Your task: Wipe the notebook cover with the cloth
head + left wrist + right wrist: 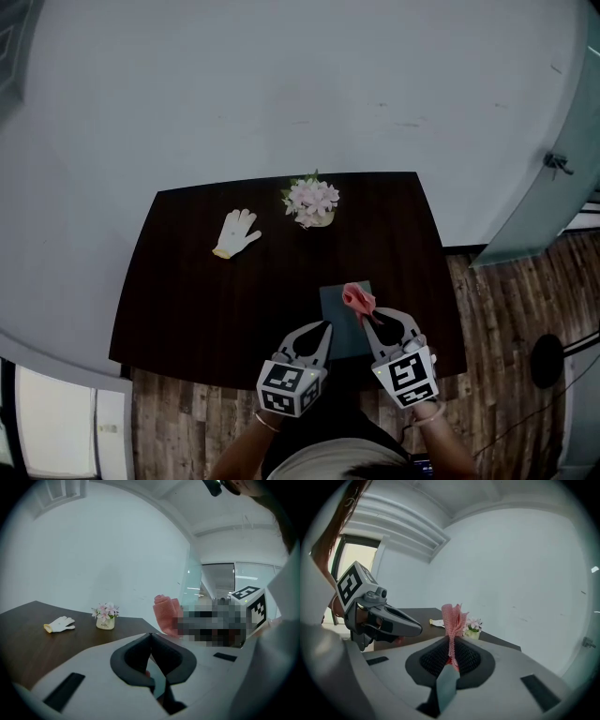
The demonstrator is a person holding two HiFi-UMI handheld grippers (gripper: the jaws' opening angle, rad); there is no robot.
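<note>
A grey-green notebook (337, 307) lies flat near the front edge of the dark table (187, 300). My right gripper (372, 317) is shut on a pink cloth (358, 299), which sticks up bunched from between its jaws (453, 618) over the notebook's far right part. In the left gripper view the cloth (165, 612) hangs in the air to the right. My left gripper (325, 328) hovers at the notebook's left edge. Its jaws are shut (151, 637) with nothing visible between them. In the right gripper view, the left gripper (412, 629) is at the left, above the table.
A white glove (236, 232) lies at the table's back left. A small pot of pink flowers (311, 202) stands at the back middle, near the white wall. A glass panel (553, 169) is at the right, over wooden flooring.
</note>
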